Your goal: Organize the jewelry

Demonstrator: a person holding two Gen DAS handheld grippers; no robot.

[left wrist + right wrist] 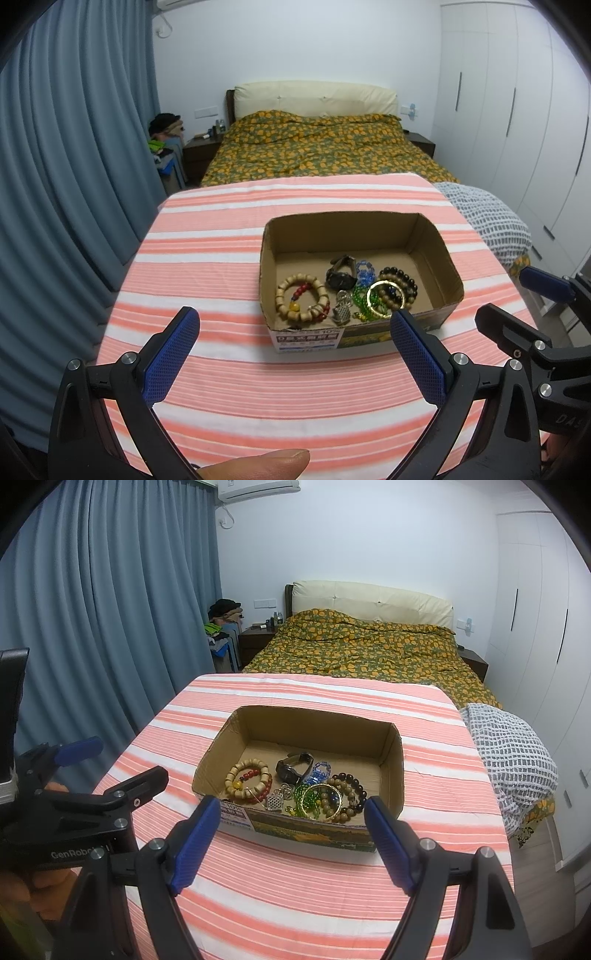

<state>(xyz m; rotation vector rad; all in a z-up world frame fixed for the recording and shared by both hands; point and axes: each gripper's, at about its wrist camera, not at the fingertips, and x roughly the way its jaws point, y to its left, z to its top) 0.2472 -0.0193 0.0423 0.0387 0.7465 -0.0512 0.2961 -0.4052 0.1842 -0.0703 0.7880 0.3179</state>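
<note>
Cardboard box (439, 254), open-topped, corrugated brown walls, sat on a cloth (207, 258) w/ pink-and-white stripes, ribbed weave. Printed label on box's near wall, white and blue w/ "10" readable; rest too blurred. A dark green-yellow print ran beside it.

All jewelry lay inside box, toward its near wall. At box's left: tan bracelet (301, 299) of cylinder wood beads w/ red beads and one amber bead. Mid box: watch (340, 277), dark round face, strap curled up. Behind it, blue faceted glass beads (365, 275). At near wall: silver mesh charm (341, 314), green glass beads (360, 299), shiny gold bangle (384, 299). At box's right: dark round-bead bracelet (400, 280), glossy brown-black.

Left gripper (295, 326) hung just short of box's near wall, jaws spread wide, nothing held; blue pads had a knurled grid texture. Right gripper (291, 814) also near box's front, jaws wide apart, empty, pads ridged. "GenRobo" read on left gripper's black body in right-wrist view.
</note>
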